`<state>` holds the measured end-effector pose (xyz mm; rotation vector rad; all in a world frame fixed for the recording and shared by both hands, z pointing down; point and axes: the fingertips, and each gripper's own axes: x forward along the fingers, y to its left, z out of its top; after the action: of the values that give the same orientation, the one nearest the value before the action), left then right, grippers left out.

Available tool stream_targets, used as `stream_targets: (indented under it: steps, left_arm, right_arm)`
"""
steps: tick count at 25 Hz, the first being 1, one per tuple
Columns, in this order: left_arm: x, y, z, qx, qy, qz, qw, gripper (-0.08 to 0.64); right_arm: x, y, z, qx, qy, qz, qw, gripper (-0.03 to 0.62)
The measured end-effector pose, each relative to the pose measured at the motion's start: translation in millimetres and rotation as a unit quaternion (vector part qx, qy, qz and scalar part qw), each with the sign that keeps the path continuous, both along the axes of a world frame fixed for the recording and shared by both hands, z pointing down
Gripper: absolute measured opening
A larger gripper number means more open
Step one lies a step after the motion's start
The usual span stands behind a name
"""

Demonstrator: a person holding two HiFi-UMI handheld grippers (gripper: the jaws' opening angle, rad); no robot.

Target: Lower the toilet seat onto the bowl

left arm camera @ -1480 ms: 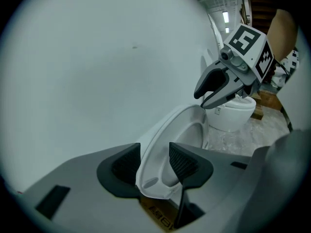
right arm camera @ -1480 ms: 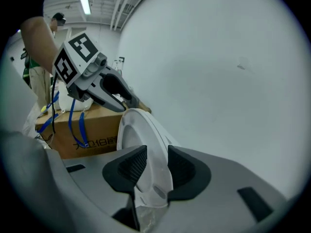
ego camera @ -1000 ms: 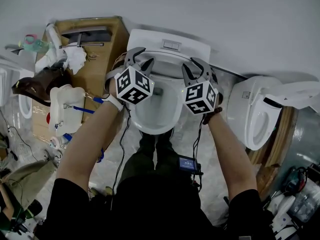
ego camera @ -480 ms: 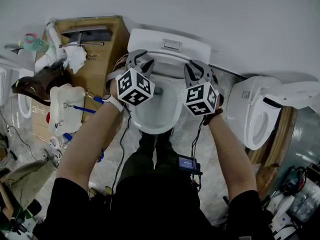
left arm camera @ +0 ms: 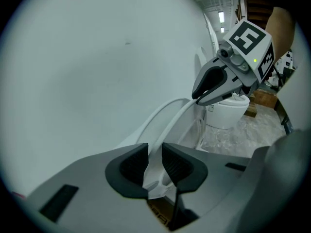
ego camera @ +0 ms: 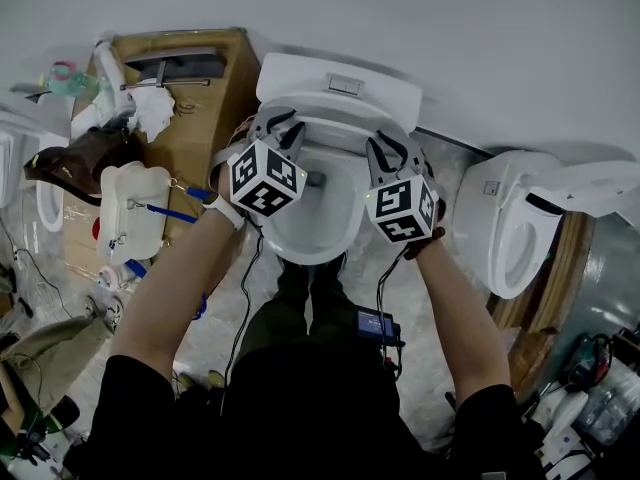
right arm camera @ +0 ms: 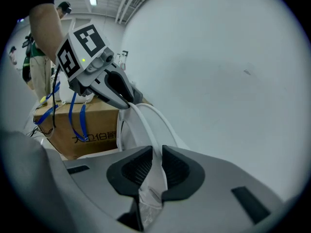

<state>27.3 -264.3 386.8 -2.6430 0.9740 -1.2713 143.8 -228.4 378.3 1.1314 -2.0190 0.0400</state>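
Note:
The white toilet stands against the wall with its seat raised upright over the bowl. My left gripper is at the seat's left side and my right gripper at its right side. In the left gripper view the seat rim runs between the dark pads of my left gripper, whose jaws are closing on it. In the right gripper view the seat rim fills the narrow gap of my right gripper, also closing. Each gripper sees the other one holding the far side.
A cardboard box with tools and cloths on it stands left of the toilet. A white container lies beside it. A second toilet stands at the right. The white wall is right behind the tank. Cables hang by the person's legs.
Both grippers' jaws have narrowed onto the raised seat's rim, and both hands have shifted slightly along it. The seat still stands upright.

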Motion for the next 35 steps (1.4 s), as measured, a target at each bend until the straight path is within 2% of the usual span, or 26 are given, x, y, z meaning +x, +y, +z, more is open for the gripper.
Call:
stream_targets:
  steps: [6, 14, 23, 29, 35]
  left_arm:
    - [-3, 16, 2, -0.003, -0.004, -0.004, 1.0, 0.097]
    - [-10, 40, 5, -0.014, -0.003, -0.033, 0.9994, 0.097]
    - [-16, 70, 8, -0.023, -0.009, -0.048, 0.9985, 0.1]
    - [-24, 105, 16, -0.037, -0.03, -0.062, 0.9969, 0.103]
    - [-33, 134, 25, -0.046, -0.043, -0.076, 0.9951, 0.104]
  right_arm:
    - [-3, 17, 0, -0.003, -0.012, -0.007, 1.0, 0.08]
    - [-9, 41, 2, -0.006, -0.023, -0.022, 0.999, 0.078]
    - [-16, 72, 5, -0.014, -0.022, -0.058, 0.998, 0.078]
    - [-22, 107, 13, -0.042, -0.035, -0.086, 0.995, 0.08]
    - [-31, 137, 21, -0.051, -0.04, -0.105, 0.992, 0.08]
